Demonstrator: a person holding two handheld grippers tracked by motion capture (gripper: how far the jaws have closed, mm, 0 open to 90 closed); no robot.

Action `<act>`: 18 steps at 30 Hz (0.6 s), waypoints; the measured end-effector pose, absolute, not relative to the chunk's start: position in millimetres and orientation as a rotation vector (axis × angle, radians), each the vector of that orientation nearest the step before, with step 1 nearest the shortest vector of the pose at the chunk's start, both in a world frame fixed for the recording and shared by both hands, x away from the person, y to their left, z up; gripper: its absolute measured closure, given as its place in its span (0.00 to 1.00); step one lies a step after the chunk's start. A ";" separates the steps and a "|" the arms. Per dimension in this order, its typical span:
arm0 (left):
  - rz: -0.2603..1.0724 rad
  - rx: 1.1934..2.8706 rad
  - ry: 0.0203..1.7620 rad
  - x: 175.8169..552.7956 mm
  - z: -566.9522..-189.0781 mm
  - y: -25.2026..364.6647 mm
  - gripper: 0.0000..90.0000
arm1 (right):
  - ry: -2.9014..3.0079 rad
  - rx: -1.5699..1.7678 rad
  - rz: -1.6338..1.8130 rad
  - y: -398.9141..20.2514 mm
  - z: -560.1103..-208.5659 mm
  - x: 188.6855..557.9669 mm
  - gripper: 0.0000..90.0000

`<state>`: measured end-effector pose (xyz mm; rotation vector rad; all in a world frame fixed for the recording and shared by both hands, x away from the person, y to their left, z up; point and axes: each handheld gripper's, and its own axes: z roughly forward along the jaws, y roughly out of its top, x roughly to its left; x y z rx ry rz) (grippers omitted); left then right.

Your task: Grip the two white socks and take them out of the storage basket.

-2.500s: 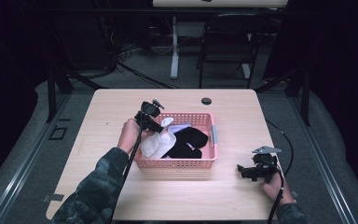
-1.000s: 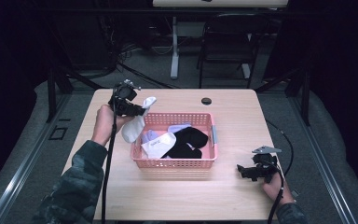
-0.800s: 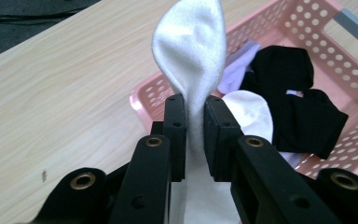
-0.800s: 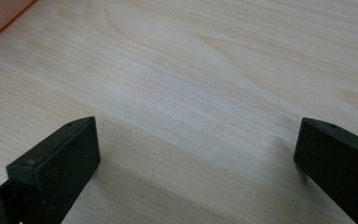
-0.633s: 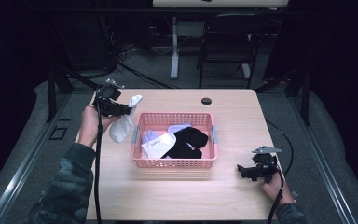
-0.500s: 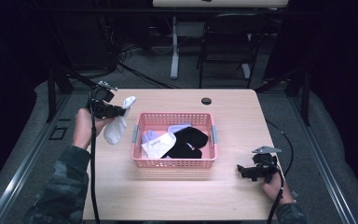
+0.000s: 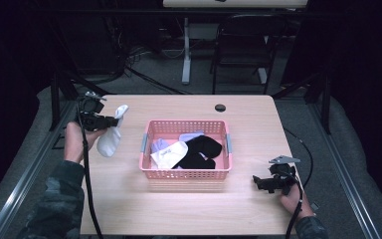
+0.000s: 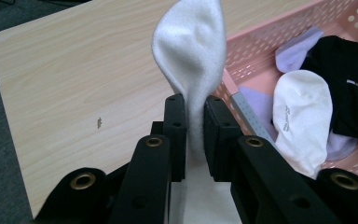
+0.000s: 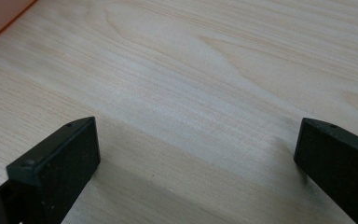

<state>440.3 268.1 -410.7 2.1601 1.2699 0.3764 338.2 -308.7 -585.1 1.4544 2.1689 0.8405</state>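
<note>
Since the earlier frames, the left hand-held gripper (image 7: 110,121) has carried the white sock (image 7: 111,135) out of the pink basket (image 7: 185,174) and away to the left, past the basket's rim. It now holds the sock over the left part of the tabletop (image 7: 129,209), well apart from the basket. In the left gripper view the jaws are clamped on the sock (image 8: 192,70), whose free end stands up above them. Left in the basket are another white sock (image 7: 169,154), a black sock (image 7: 202,150) and pale lilac ones (image 7: 191,136). The right hand-held gripper (image 7: 261,182) has kept its place near the tabletop's right front corner, jaws wide apart with only bare wood between them (image 9: 193,154).
</note>
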 end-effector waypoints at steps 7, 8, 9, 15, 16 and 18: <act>0.362 2.144 1.325 440.7 -428.8 282.8 0.89 | 2.168 1.454 0.836 -308.7 -585.1 338.1 0.00; 0.354 2.141 1.337 441.2 -432.8 285.1 0.89 | 2.169 1.455 0.840 -308.6 -585.1 338.2 0.00; 0.348 2.147 1.340 441.9 -435.9 286.8 0.89 | 2.164 1.456 0.841 -308.4 -585.4 338.2 0.00; 0.339 2.149 1.382 444.0 -448.1 297.1 0.89 | 2.163 1.459 0.846 -308.0 -585.4 338.5 0.00; 0.333 2.151 1.391 444.2 -451.4 298.4 0.89 | 2.163 1.459 0.845 -308.0 -585.4 338.6 0.00; 0.318 2.151 1.413 444.7 -457.4 299.8 0.89 | 2.162 1.459 0.841 -308.1 -585.4 338.5 0.00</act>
